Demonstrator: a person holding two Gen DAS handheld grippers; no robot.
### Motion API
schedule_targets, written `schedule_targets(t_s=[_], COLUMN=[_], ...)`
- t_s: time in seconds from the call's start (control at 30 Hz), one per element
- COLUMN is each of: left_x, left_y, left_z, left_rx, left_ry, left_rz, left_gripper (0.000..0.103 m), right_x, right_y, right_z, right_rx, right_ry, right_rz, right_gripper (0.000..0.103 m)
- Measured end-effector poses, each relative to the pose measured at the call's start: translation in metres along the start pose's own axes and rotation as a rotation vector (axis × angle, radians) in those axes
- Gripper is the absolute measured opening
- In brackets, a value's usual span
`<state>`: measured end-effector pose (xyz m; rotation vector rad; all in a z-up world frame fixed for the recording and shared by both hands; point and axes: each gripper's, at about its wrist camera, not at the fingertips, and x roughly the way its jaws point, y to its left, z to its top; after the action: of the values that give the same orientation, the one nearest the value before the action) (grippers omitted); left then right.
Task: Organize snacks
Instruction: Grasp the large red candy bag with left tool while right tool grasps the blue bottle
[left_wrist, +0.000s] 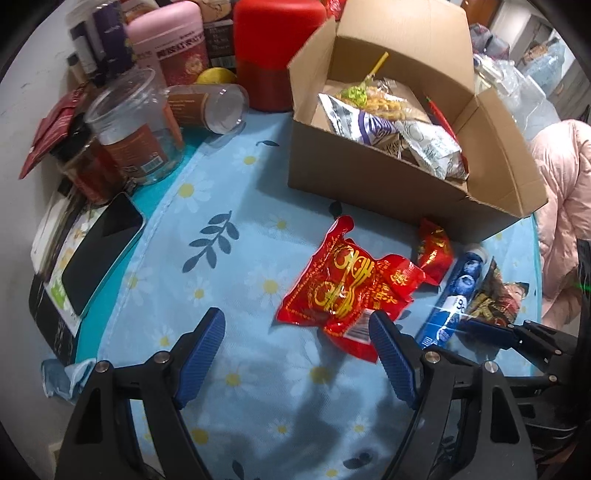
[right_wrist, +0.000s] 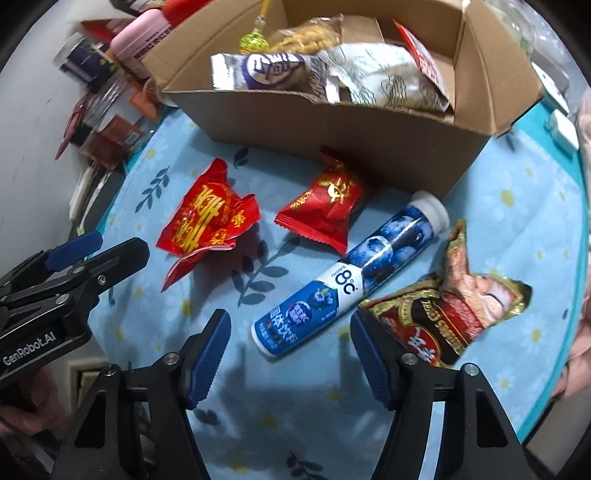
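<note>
Snacks lie loose on a light blue tablecloth printed with white daisies and dark leaves (right_wrist: 517, 236), in front of an open brown cardboard box (right_wrist: 332, 125) that sits at the far side and already holds several packets, among them a silver and purple foil packet (right_wrist: 258, 72) and a white packet with line drawings (right_wrist: 384, 79). Nearest the right gripper (right_wrist: 288, 354) is a blue cylindrical tube with a white cap and blueberry pictures (right_wrist: 354, 273), marked "8°C" with further Chinese writing; it lies slantwise, its bottom end pointing into the gap between the blue ribbed fingers (right_wrist: 207, 354), which stand apart and press on nothing. Just right of the tube, touching the right-hand finger, lies a crumpled dark red and gold snack packet with Chinese characters (right_wrist: 450, 314). Farther off rest a small red pillow-shaped packet with gold writing (right_wrist: 325, 206) and, to its left, a crumpled red wrapper with gold characters (right_wrist: 210, 218). The left gripper (left_wrist: 297, 354) hovers over the cloth with its jaws spread wide and empty; that same crumpled red wrapper lies beside its right-hand finger, one corner tucked behind the fingertip. In the right wrist view the left gripper's black body reads "GenRobot.AI". At the far left stand a pink-lidded canister (left_wrist: 177, 44), a red cylindrical container (left_wrist: 273, 51) and clear plastic jars (left_wrist: 136, 122), with a black phone (left_wrist: 99, 254) lying nearer.
</note>
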<state>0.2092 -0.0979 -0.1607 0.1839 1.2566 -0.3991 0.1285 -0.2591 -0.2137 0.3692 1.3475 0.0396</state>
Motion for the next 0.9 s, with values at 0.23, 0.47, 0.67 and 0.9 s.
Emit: schedule_targets(t_s=[0.23, 0.47, 0.67, 0.9], left_x=[0.027, 0.048, 0.071, 0.067], left_y=[-0.003, -0.011, -0.012, -0.025], left_z=[0.012, 0.022, 0.027, 0.021], left_rx=[0.054, 0.139, 0.136, 0.154], left_ry=[0.036, 0.047, 0.097, 0.084], left_rz=[-0.034, -0.073, -0.126, -0.125], left_gripper=[0.08, 0.08, 0.08, 0.042], right_x=[0.015, 0.023, 0.021, 0.02], right_y=[-0.008, -0.016, -0.02, -0.021], right_z=[0.009, 0.012, 0.011, 0.008], right_rx=[0.034, 0.053, 0.031, 0.016], right_ry=[0.023, 0.033, 0.041, 0.045], right_rz=[-0.007, 0.011, 0.007, 0.001], right_gripper=[0.055, 0.054, 0.05, 0.039])
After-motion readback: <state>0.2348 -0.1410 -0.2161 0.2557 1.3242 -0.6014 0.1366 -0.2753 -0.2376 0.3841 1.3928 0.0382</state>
